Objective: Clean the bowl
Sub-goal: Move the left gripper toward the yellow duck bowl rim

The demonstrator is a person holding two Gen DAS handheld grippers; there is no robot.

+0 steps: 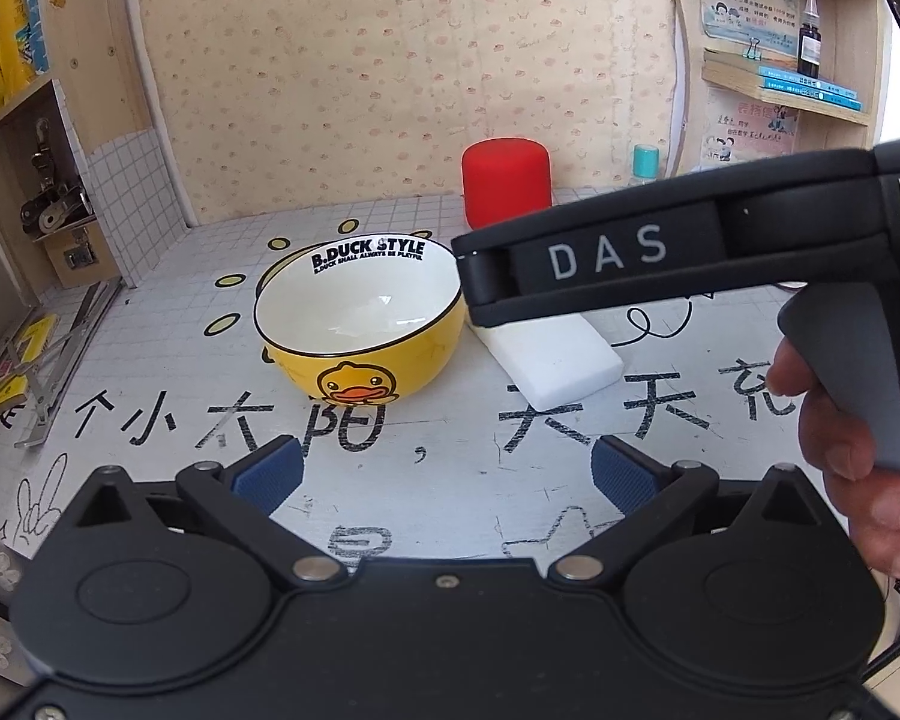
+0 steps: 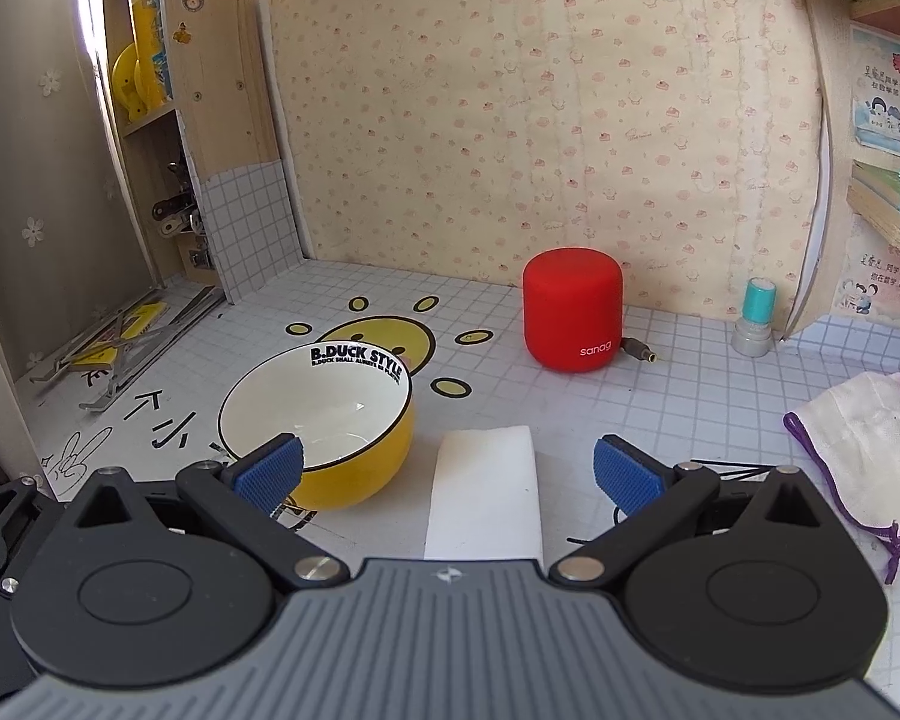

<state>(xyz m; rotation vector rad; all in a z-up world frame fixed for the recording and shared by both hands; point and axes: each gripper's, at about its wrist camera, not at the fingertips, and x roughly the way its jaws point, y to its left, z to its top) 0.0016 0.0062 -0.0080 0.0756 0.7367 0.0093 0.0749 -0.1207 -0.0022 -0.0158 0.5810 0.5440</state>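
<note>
Tiled counter with black printed characters and a yellow sun drawing, set before a wall with small flower pattern. On it, from large to small:

Yellow bowl with a duck picture, upright, white inside, standing partly over the sun drawing, left of the middle. White sponge block lying flat just beside the bowl on its right, not touching as far as visible. Red round speaker further back near the wall, well apart from the bowl. White cloth with purple edge at the right edge. Small teal-capped stamp near the right corner.

Left tool spread wide, blue pads empty, aimed down toward the bowl. Right tool also spread wide, holding nothing, above the near end of the sponge block; in the left view its black body crossing over the sponge block, a hand on its grip.
</note>
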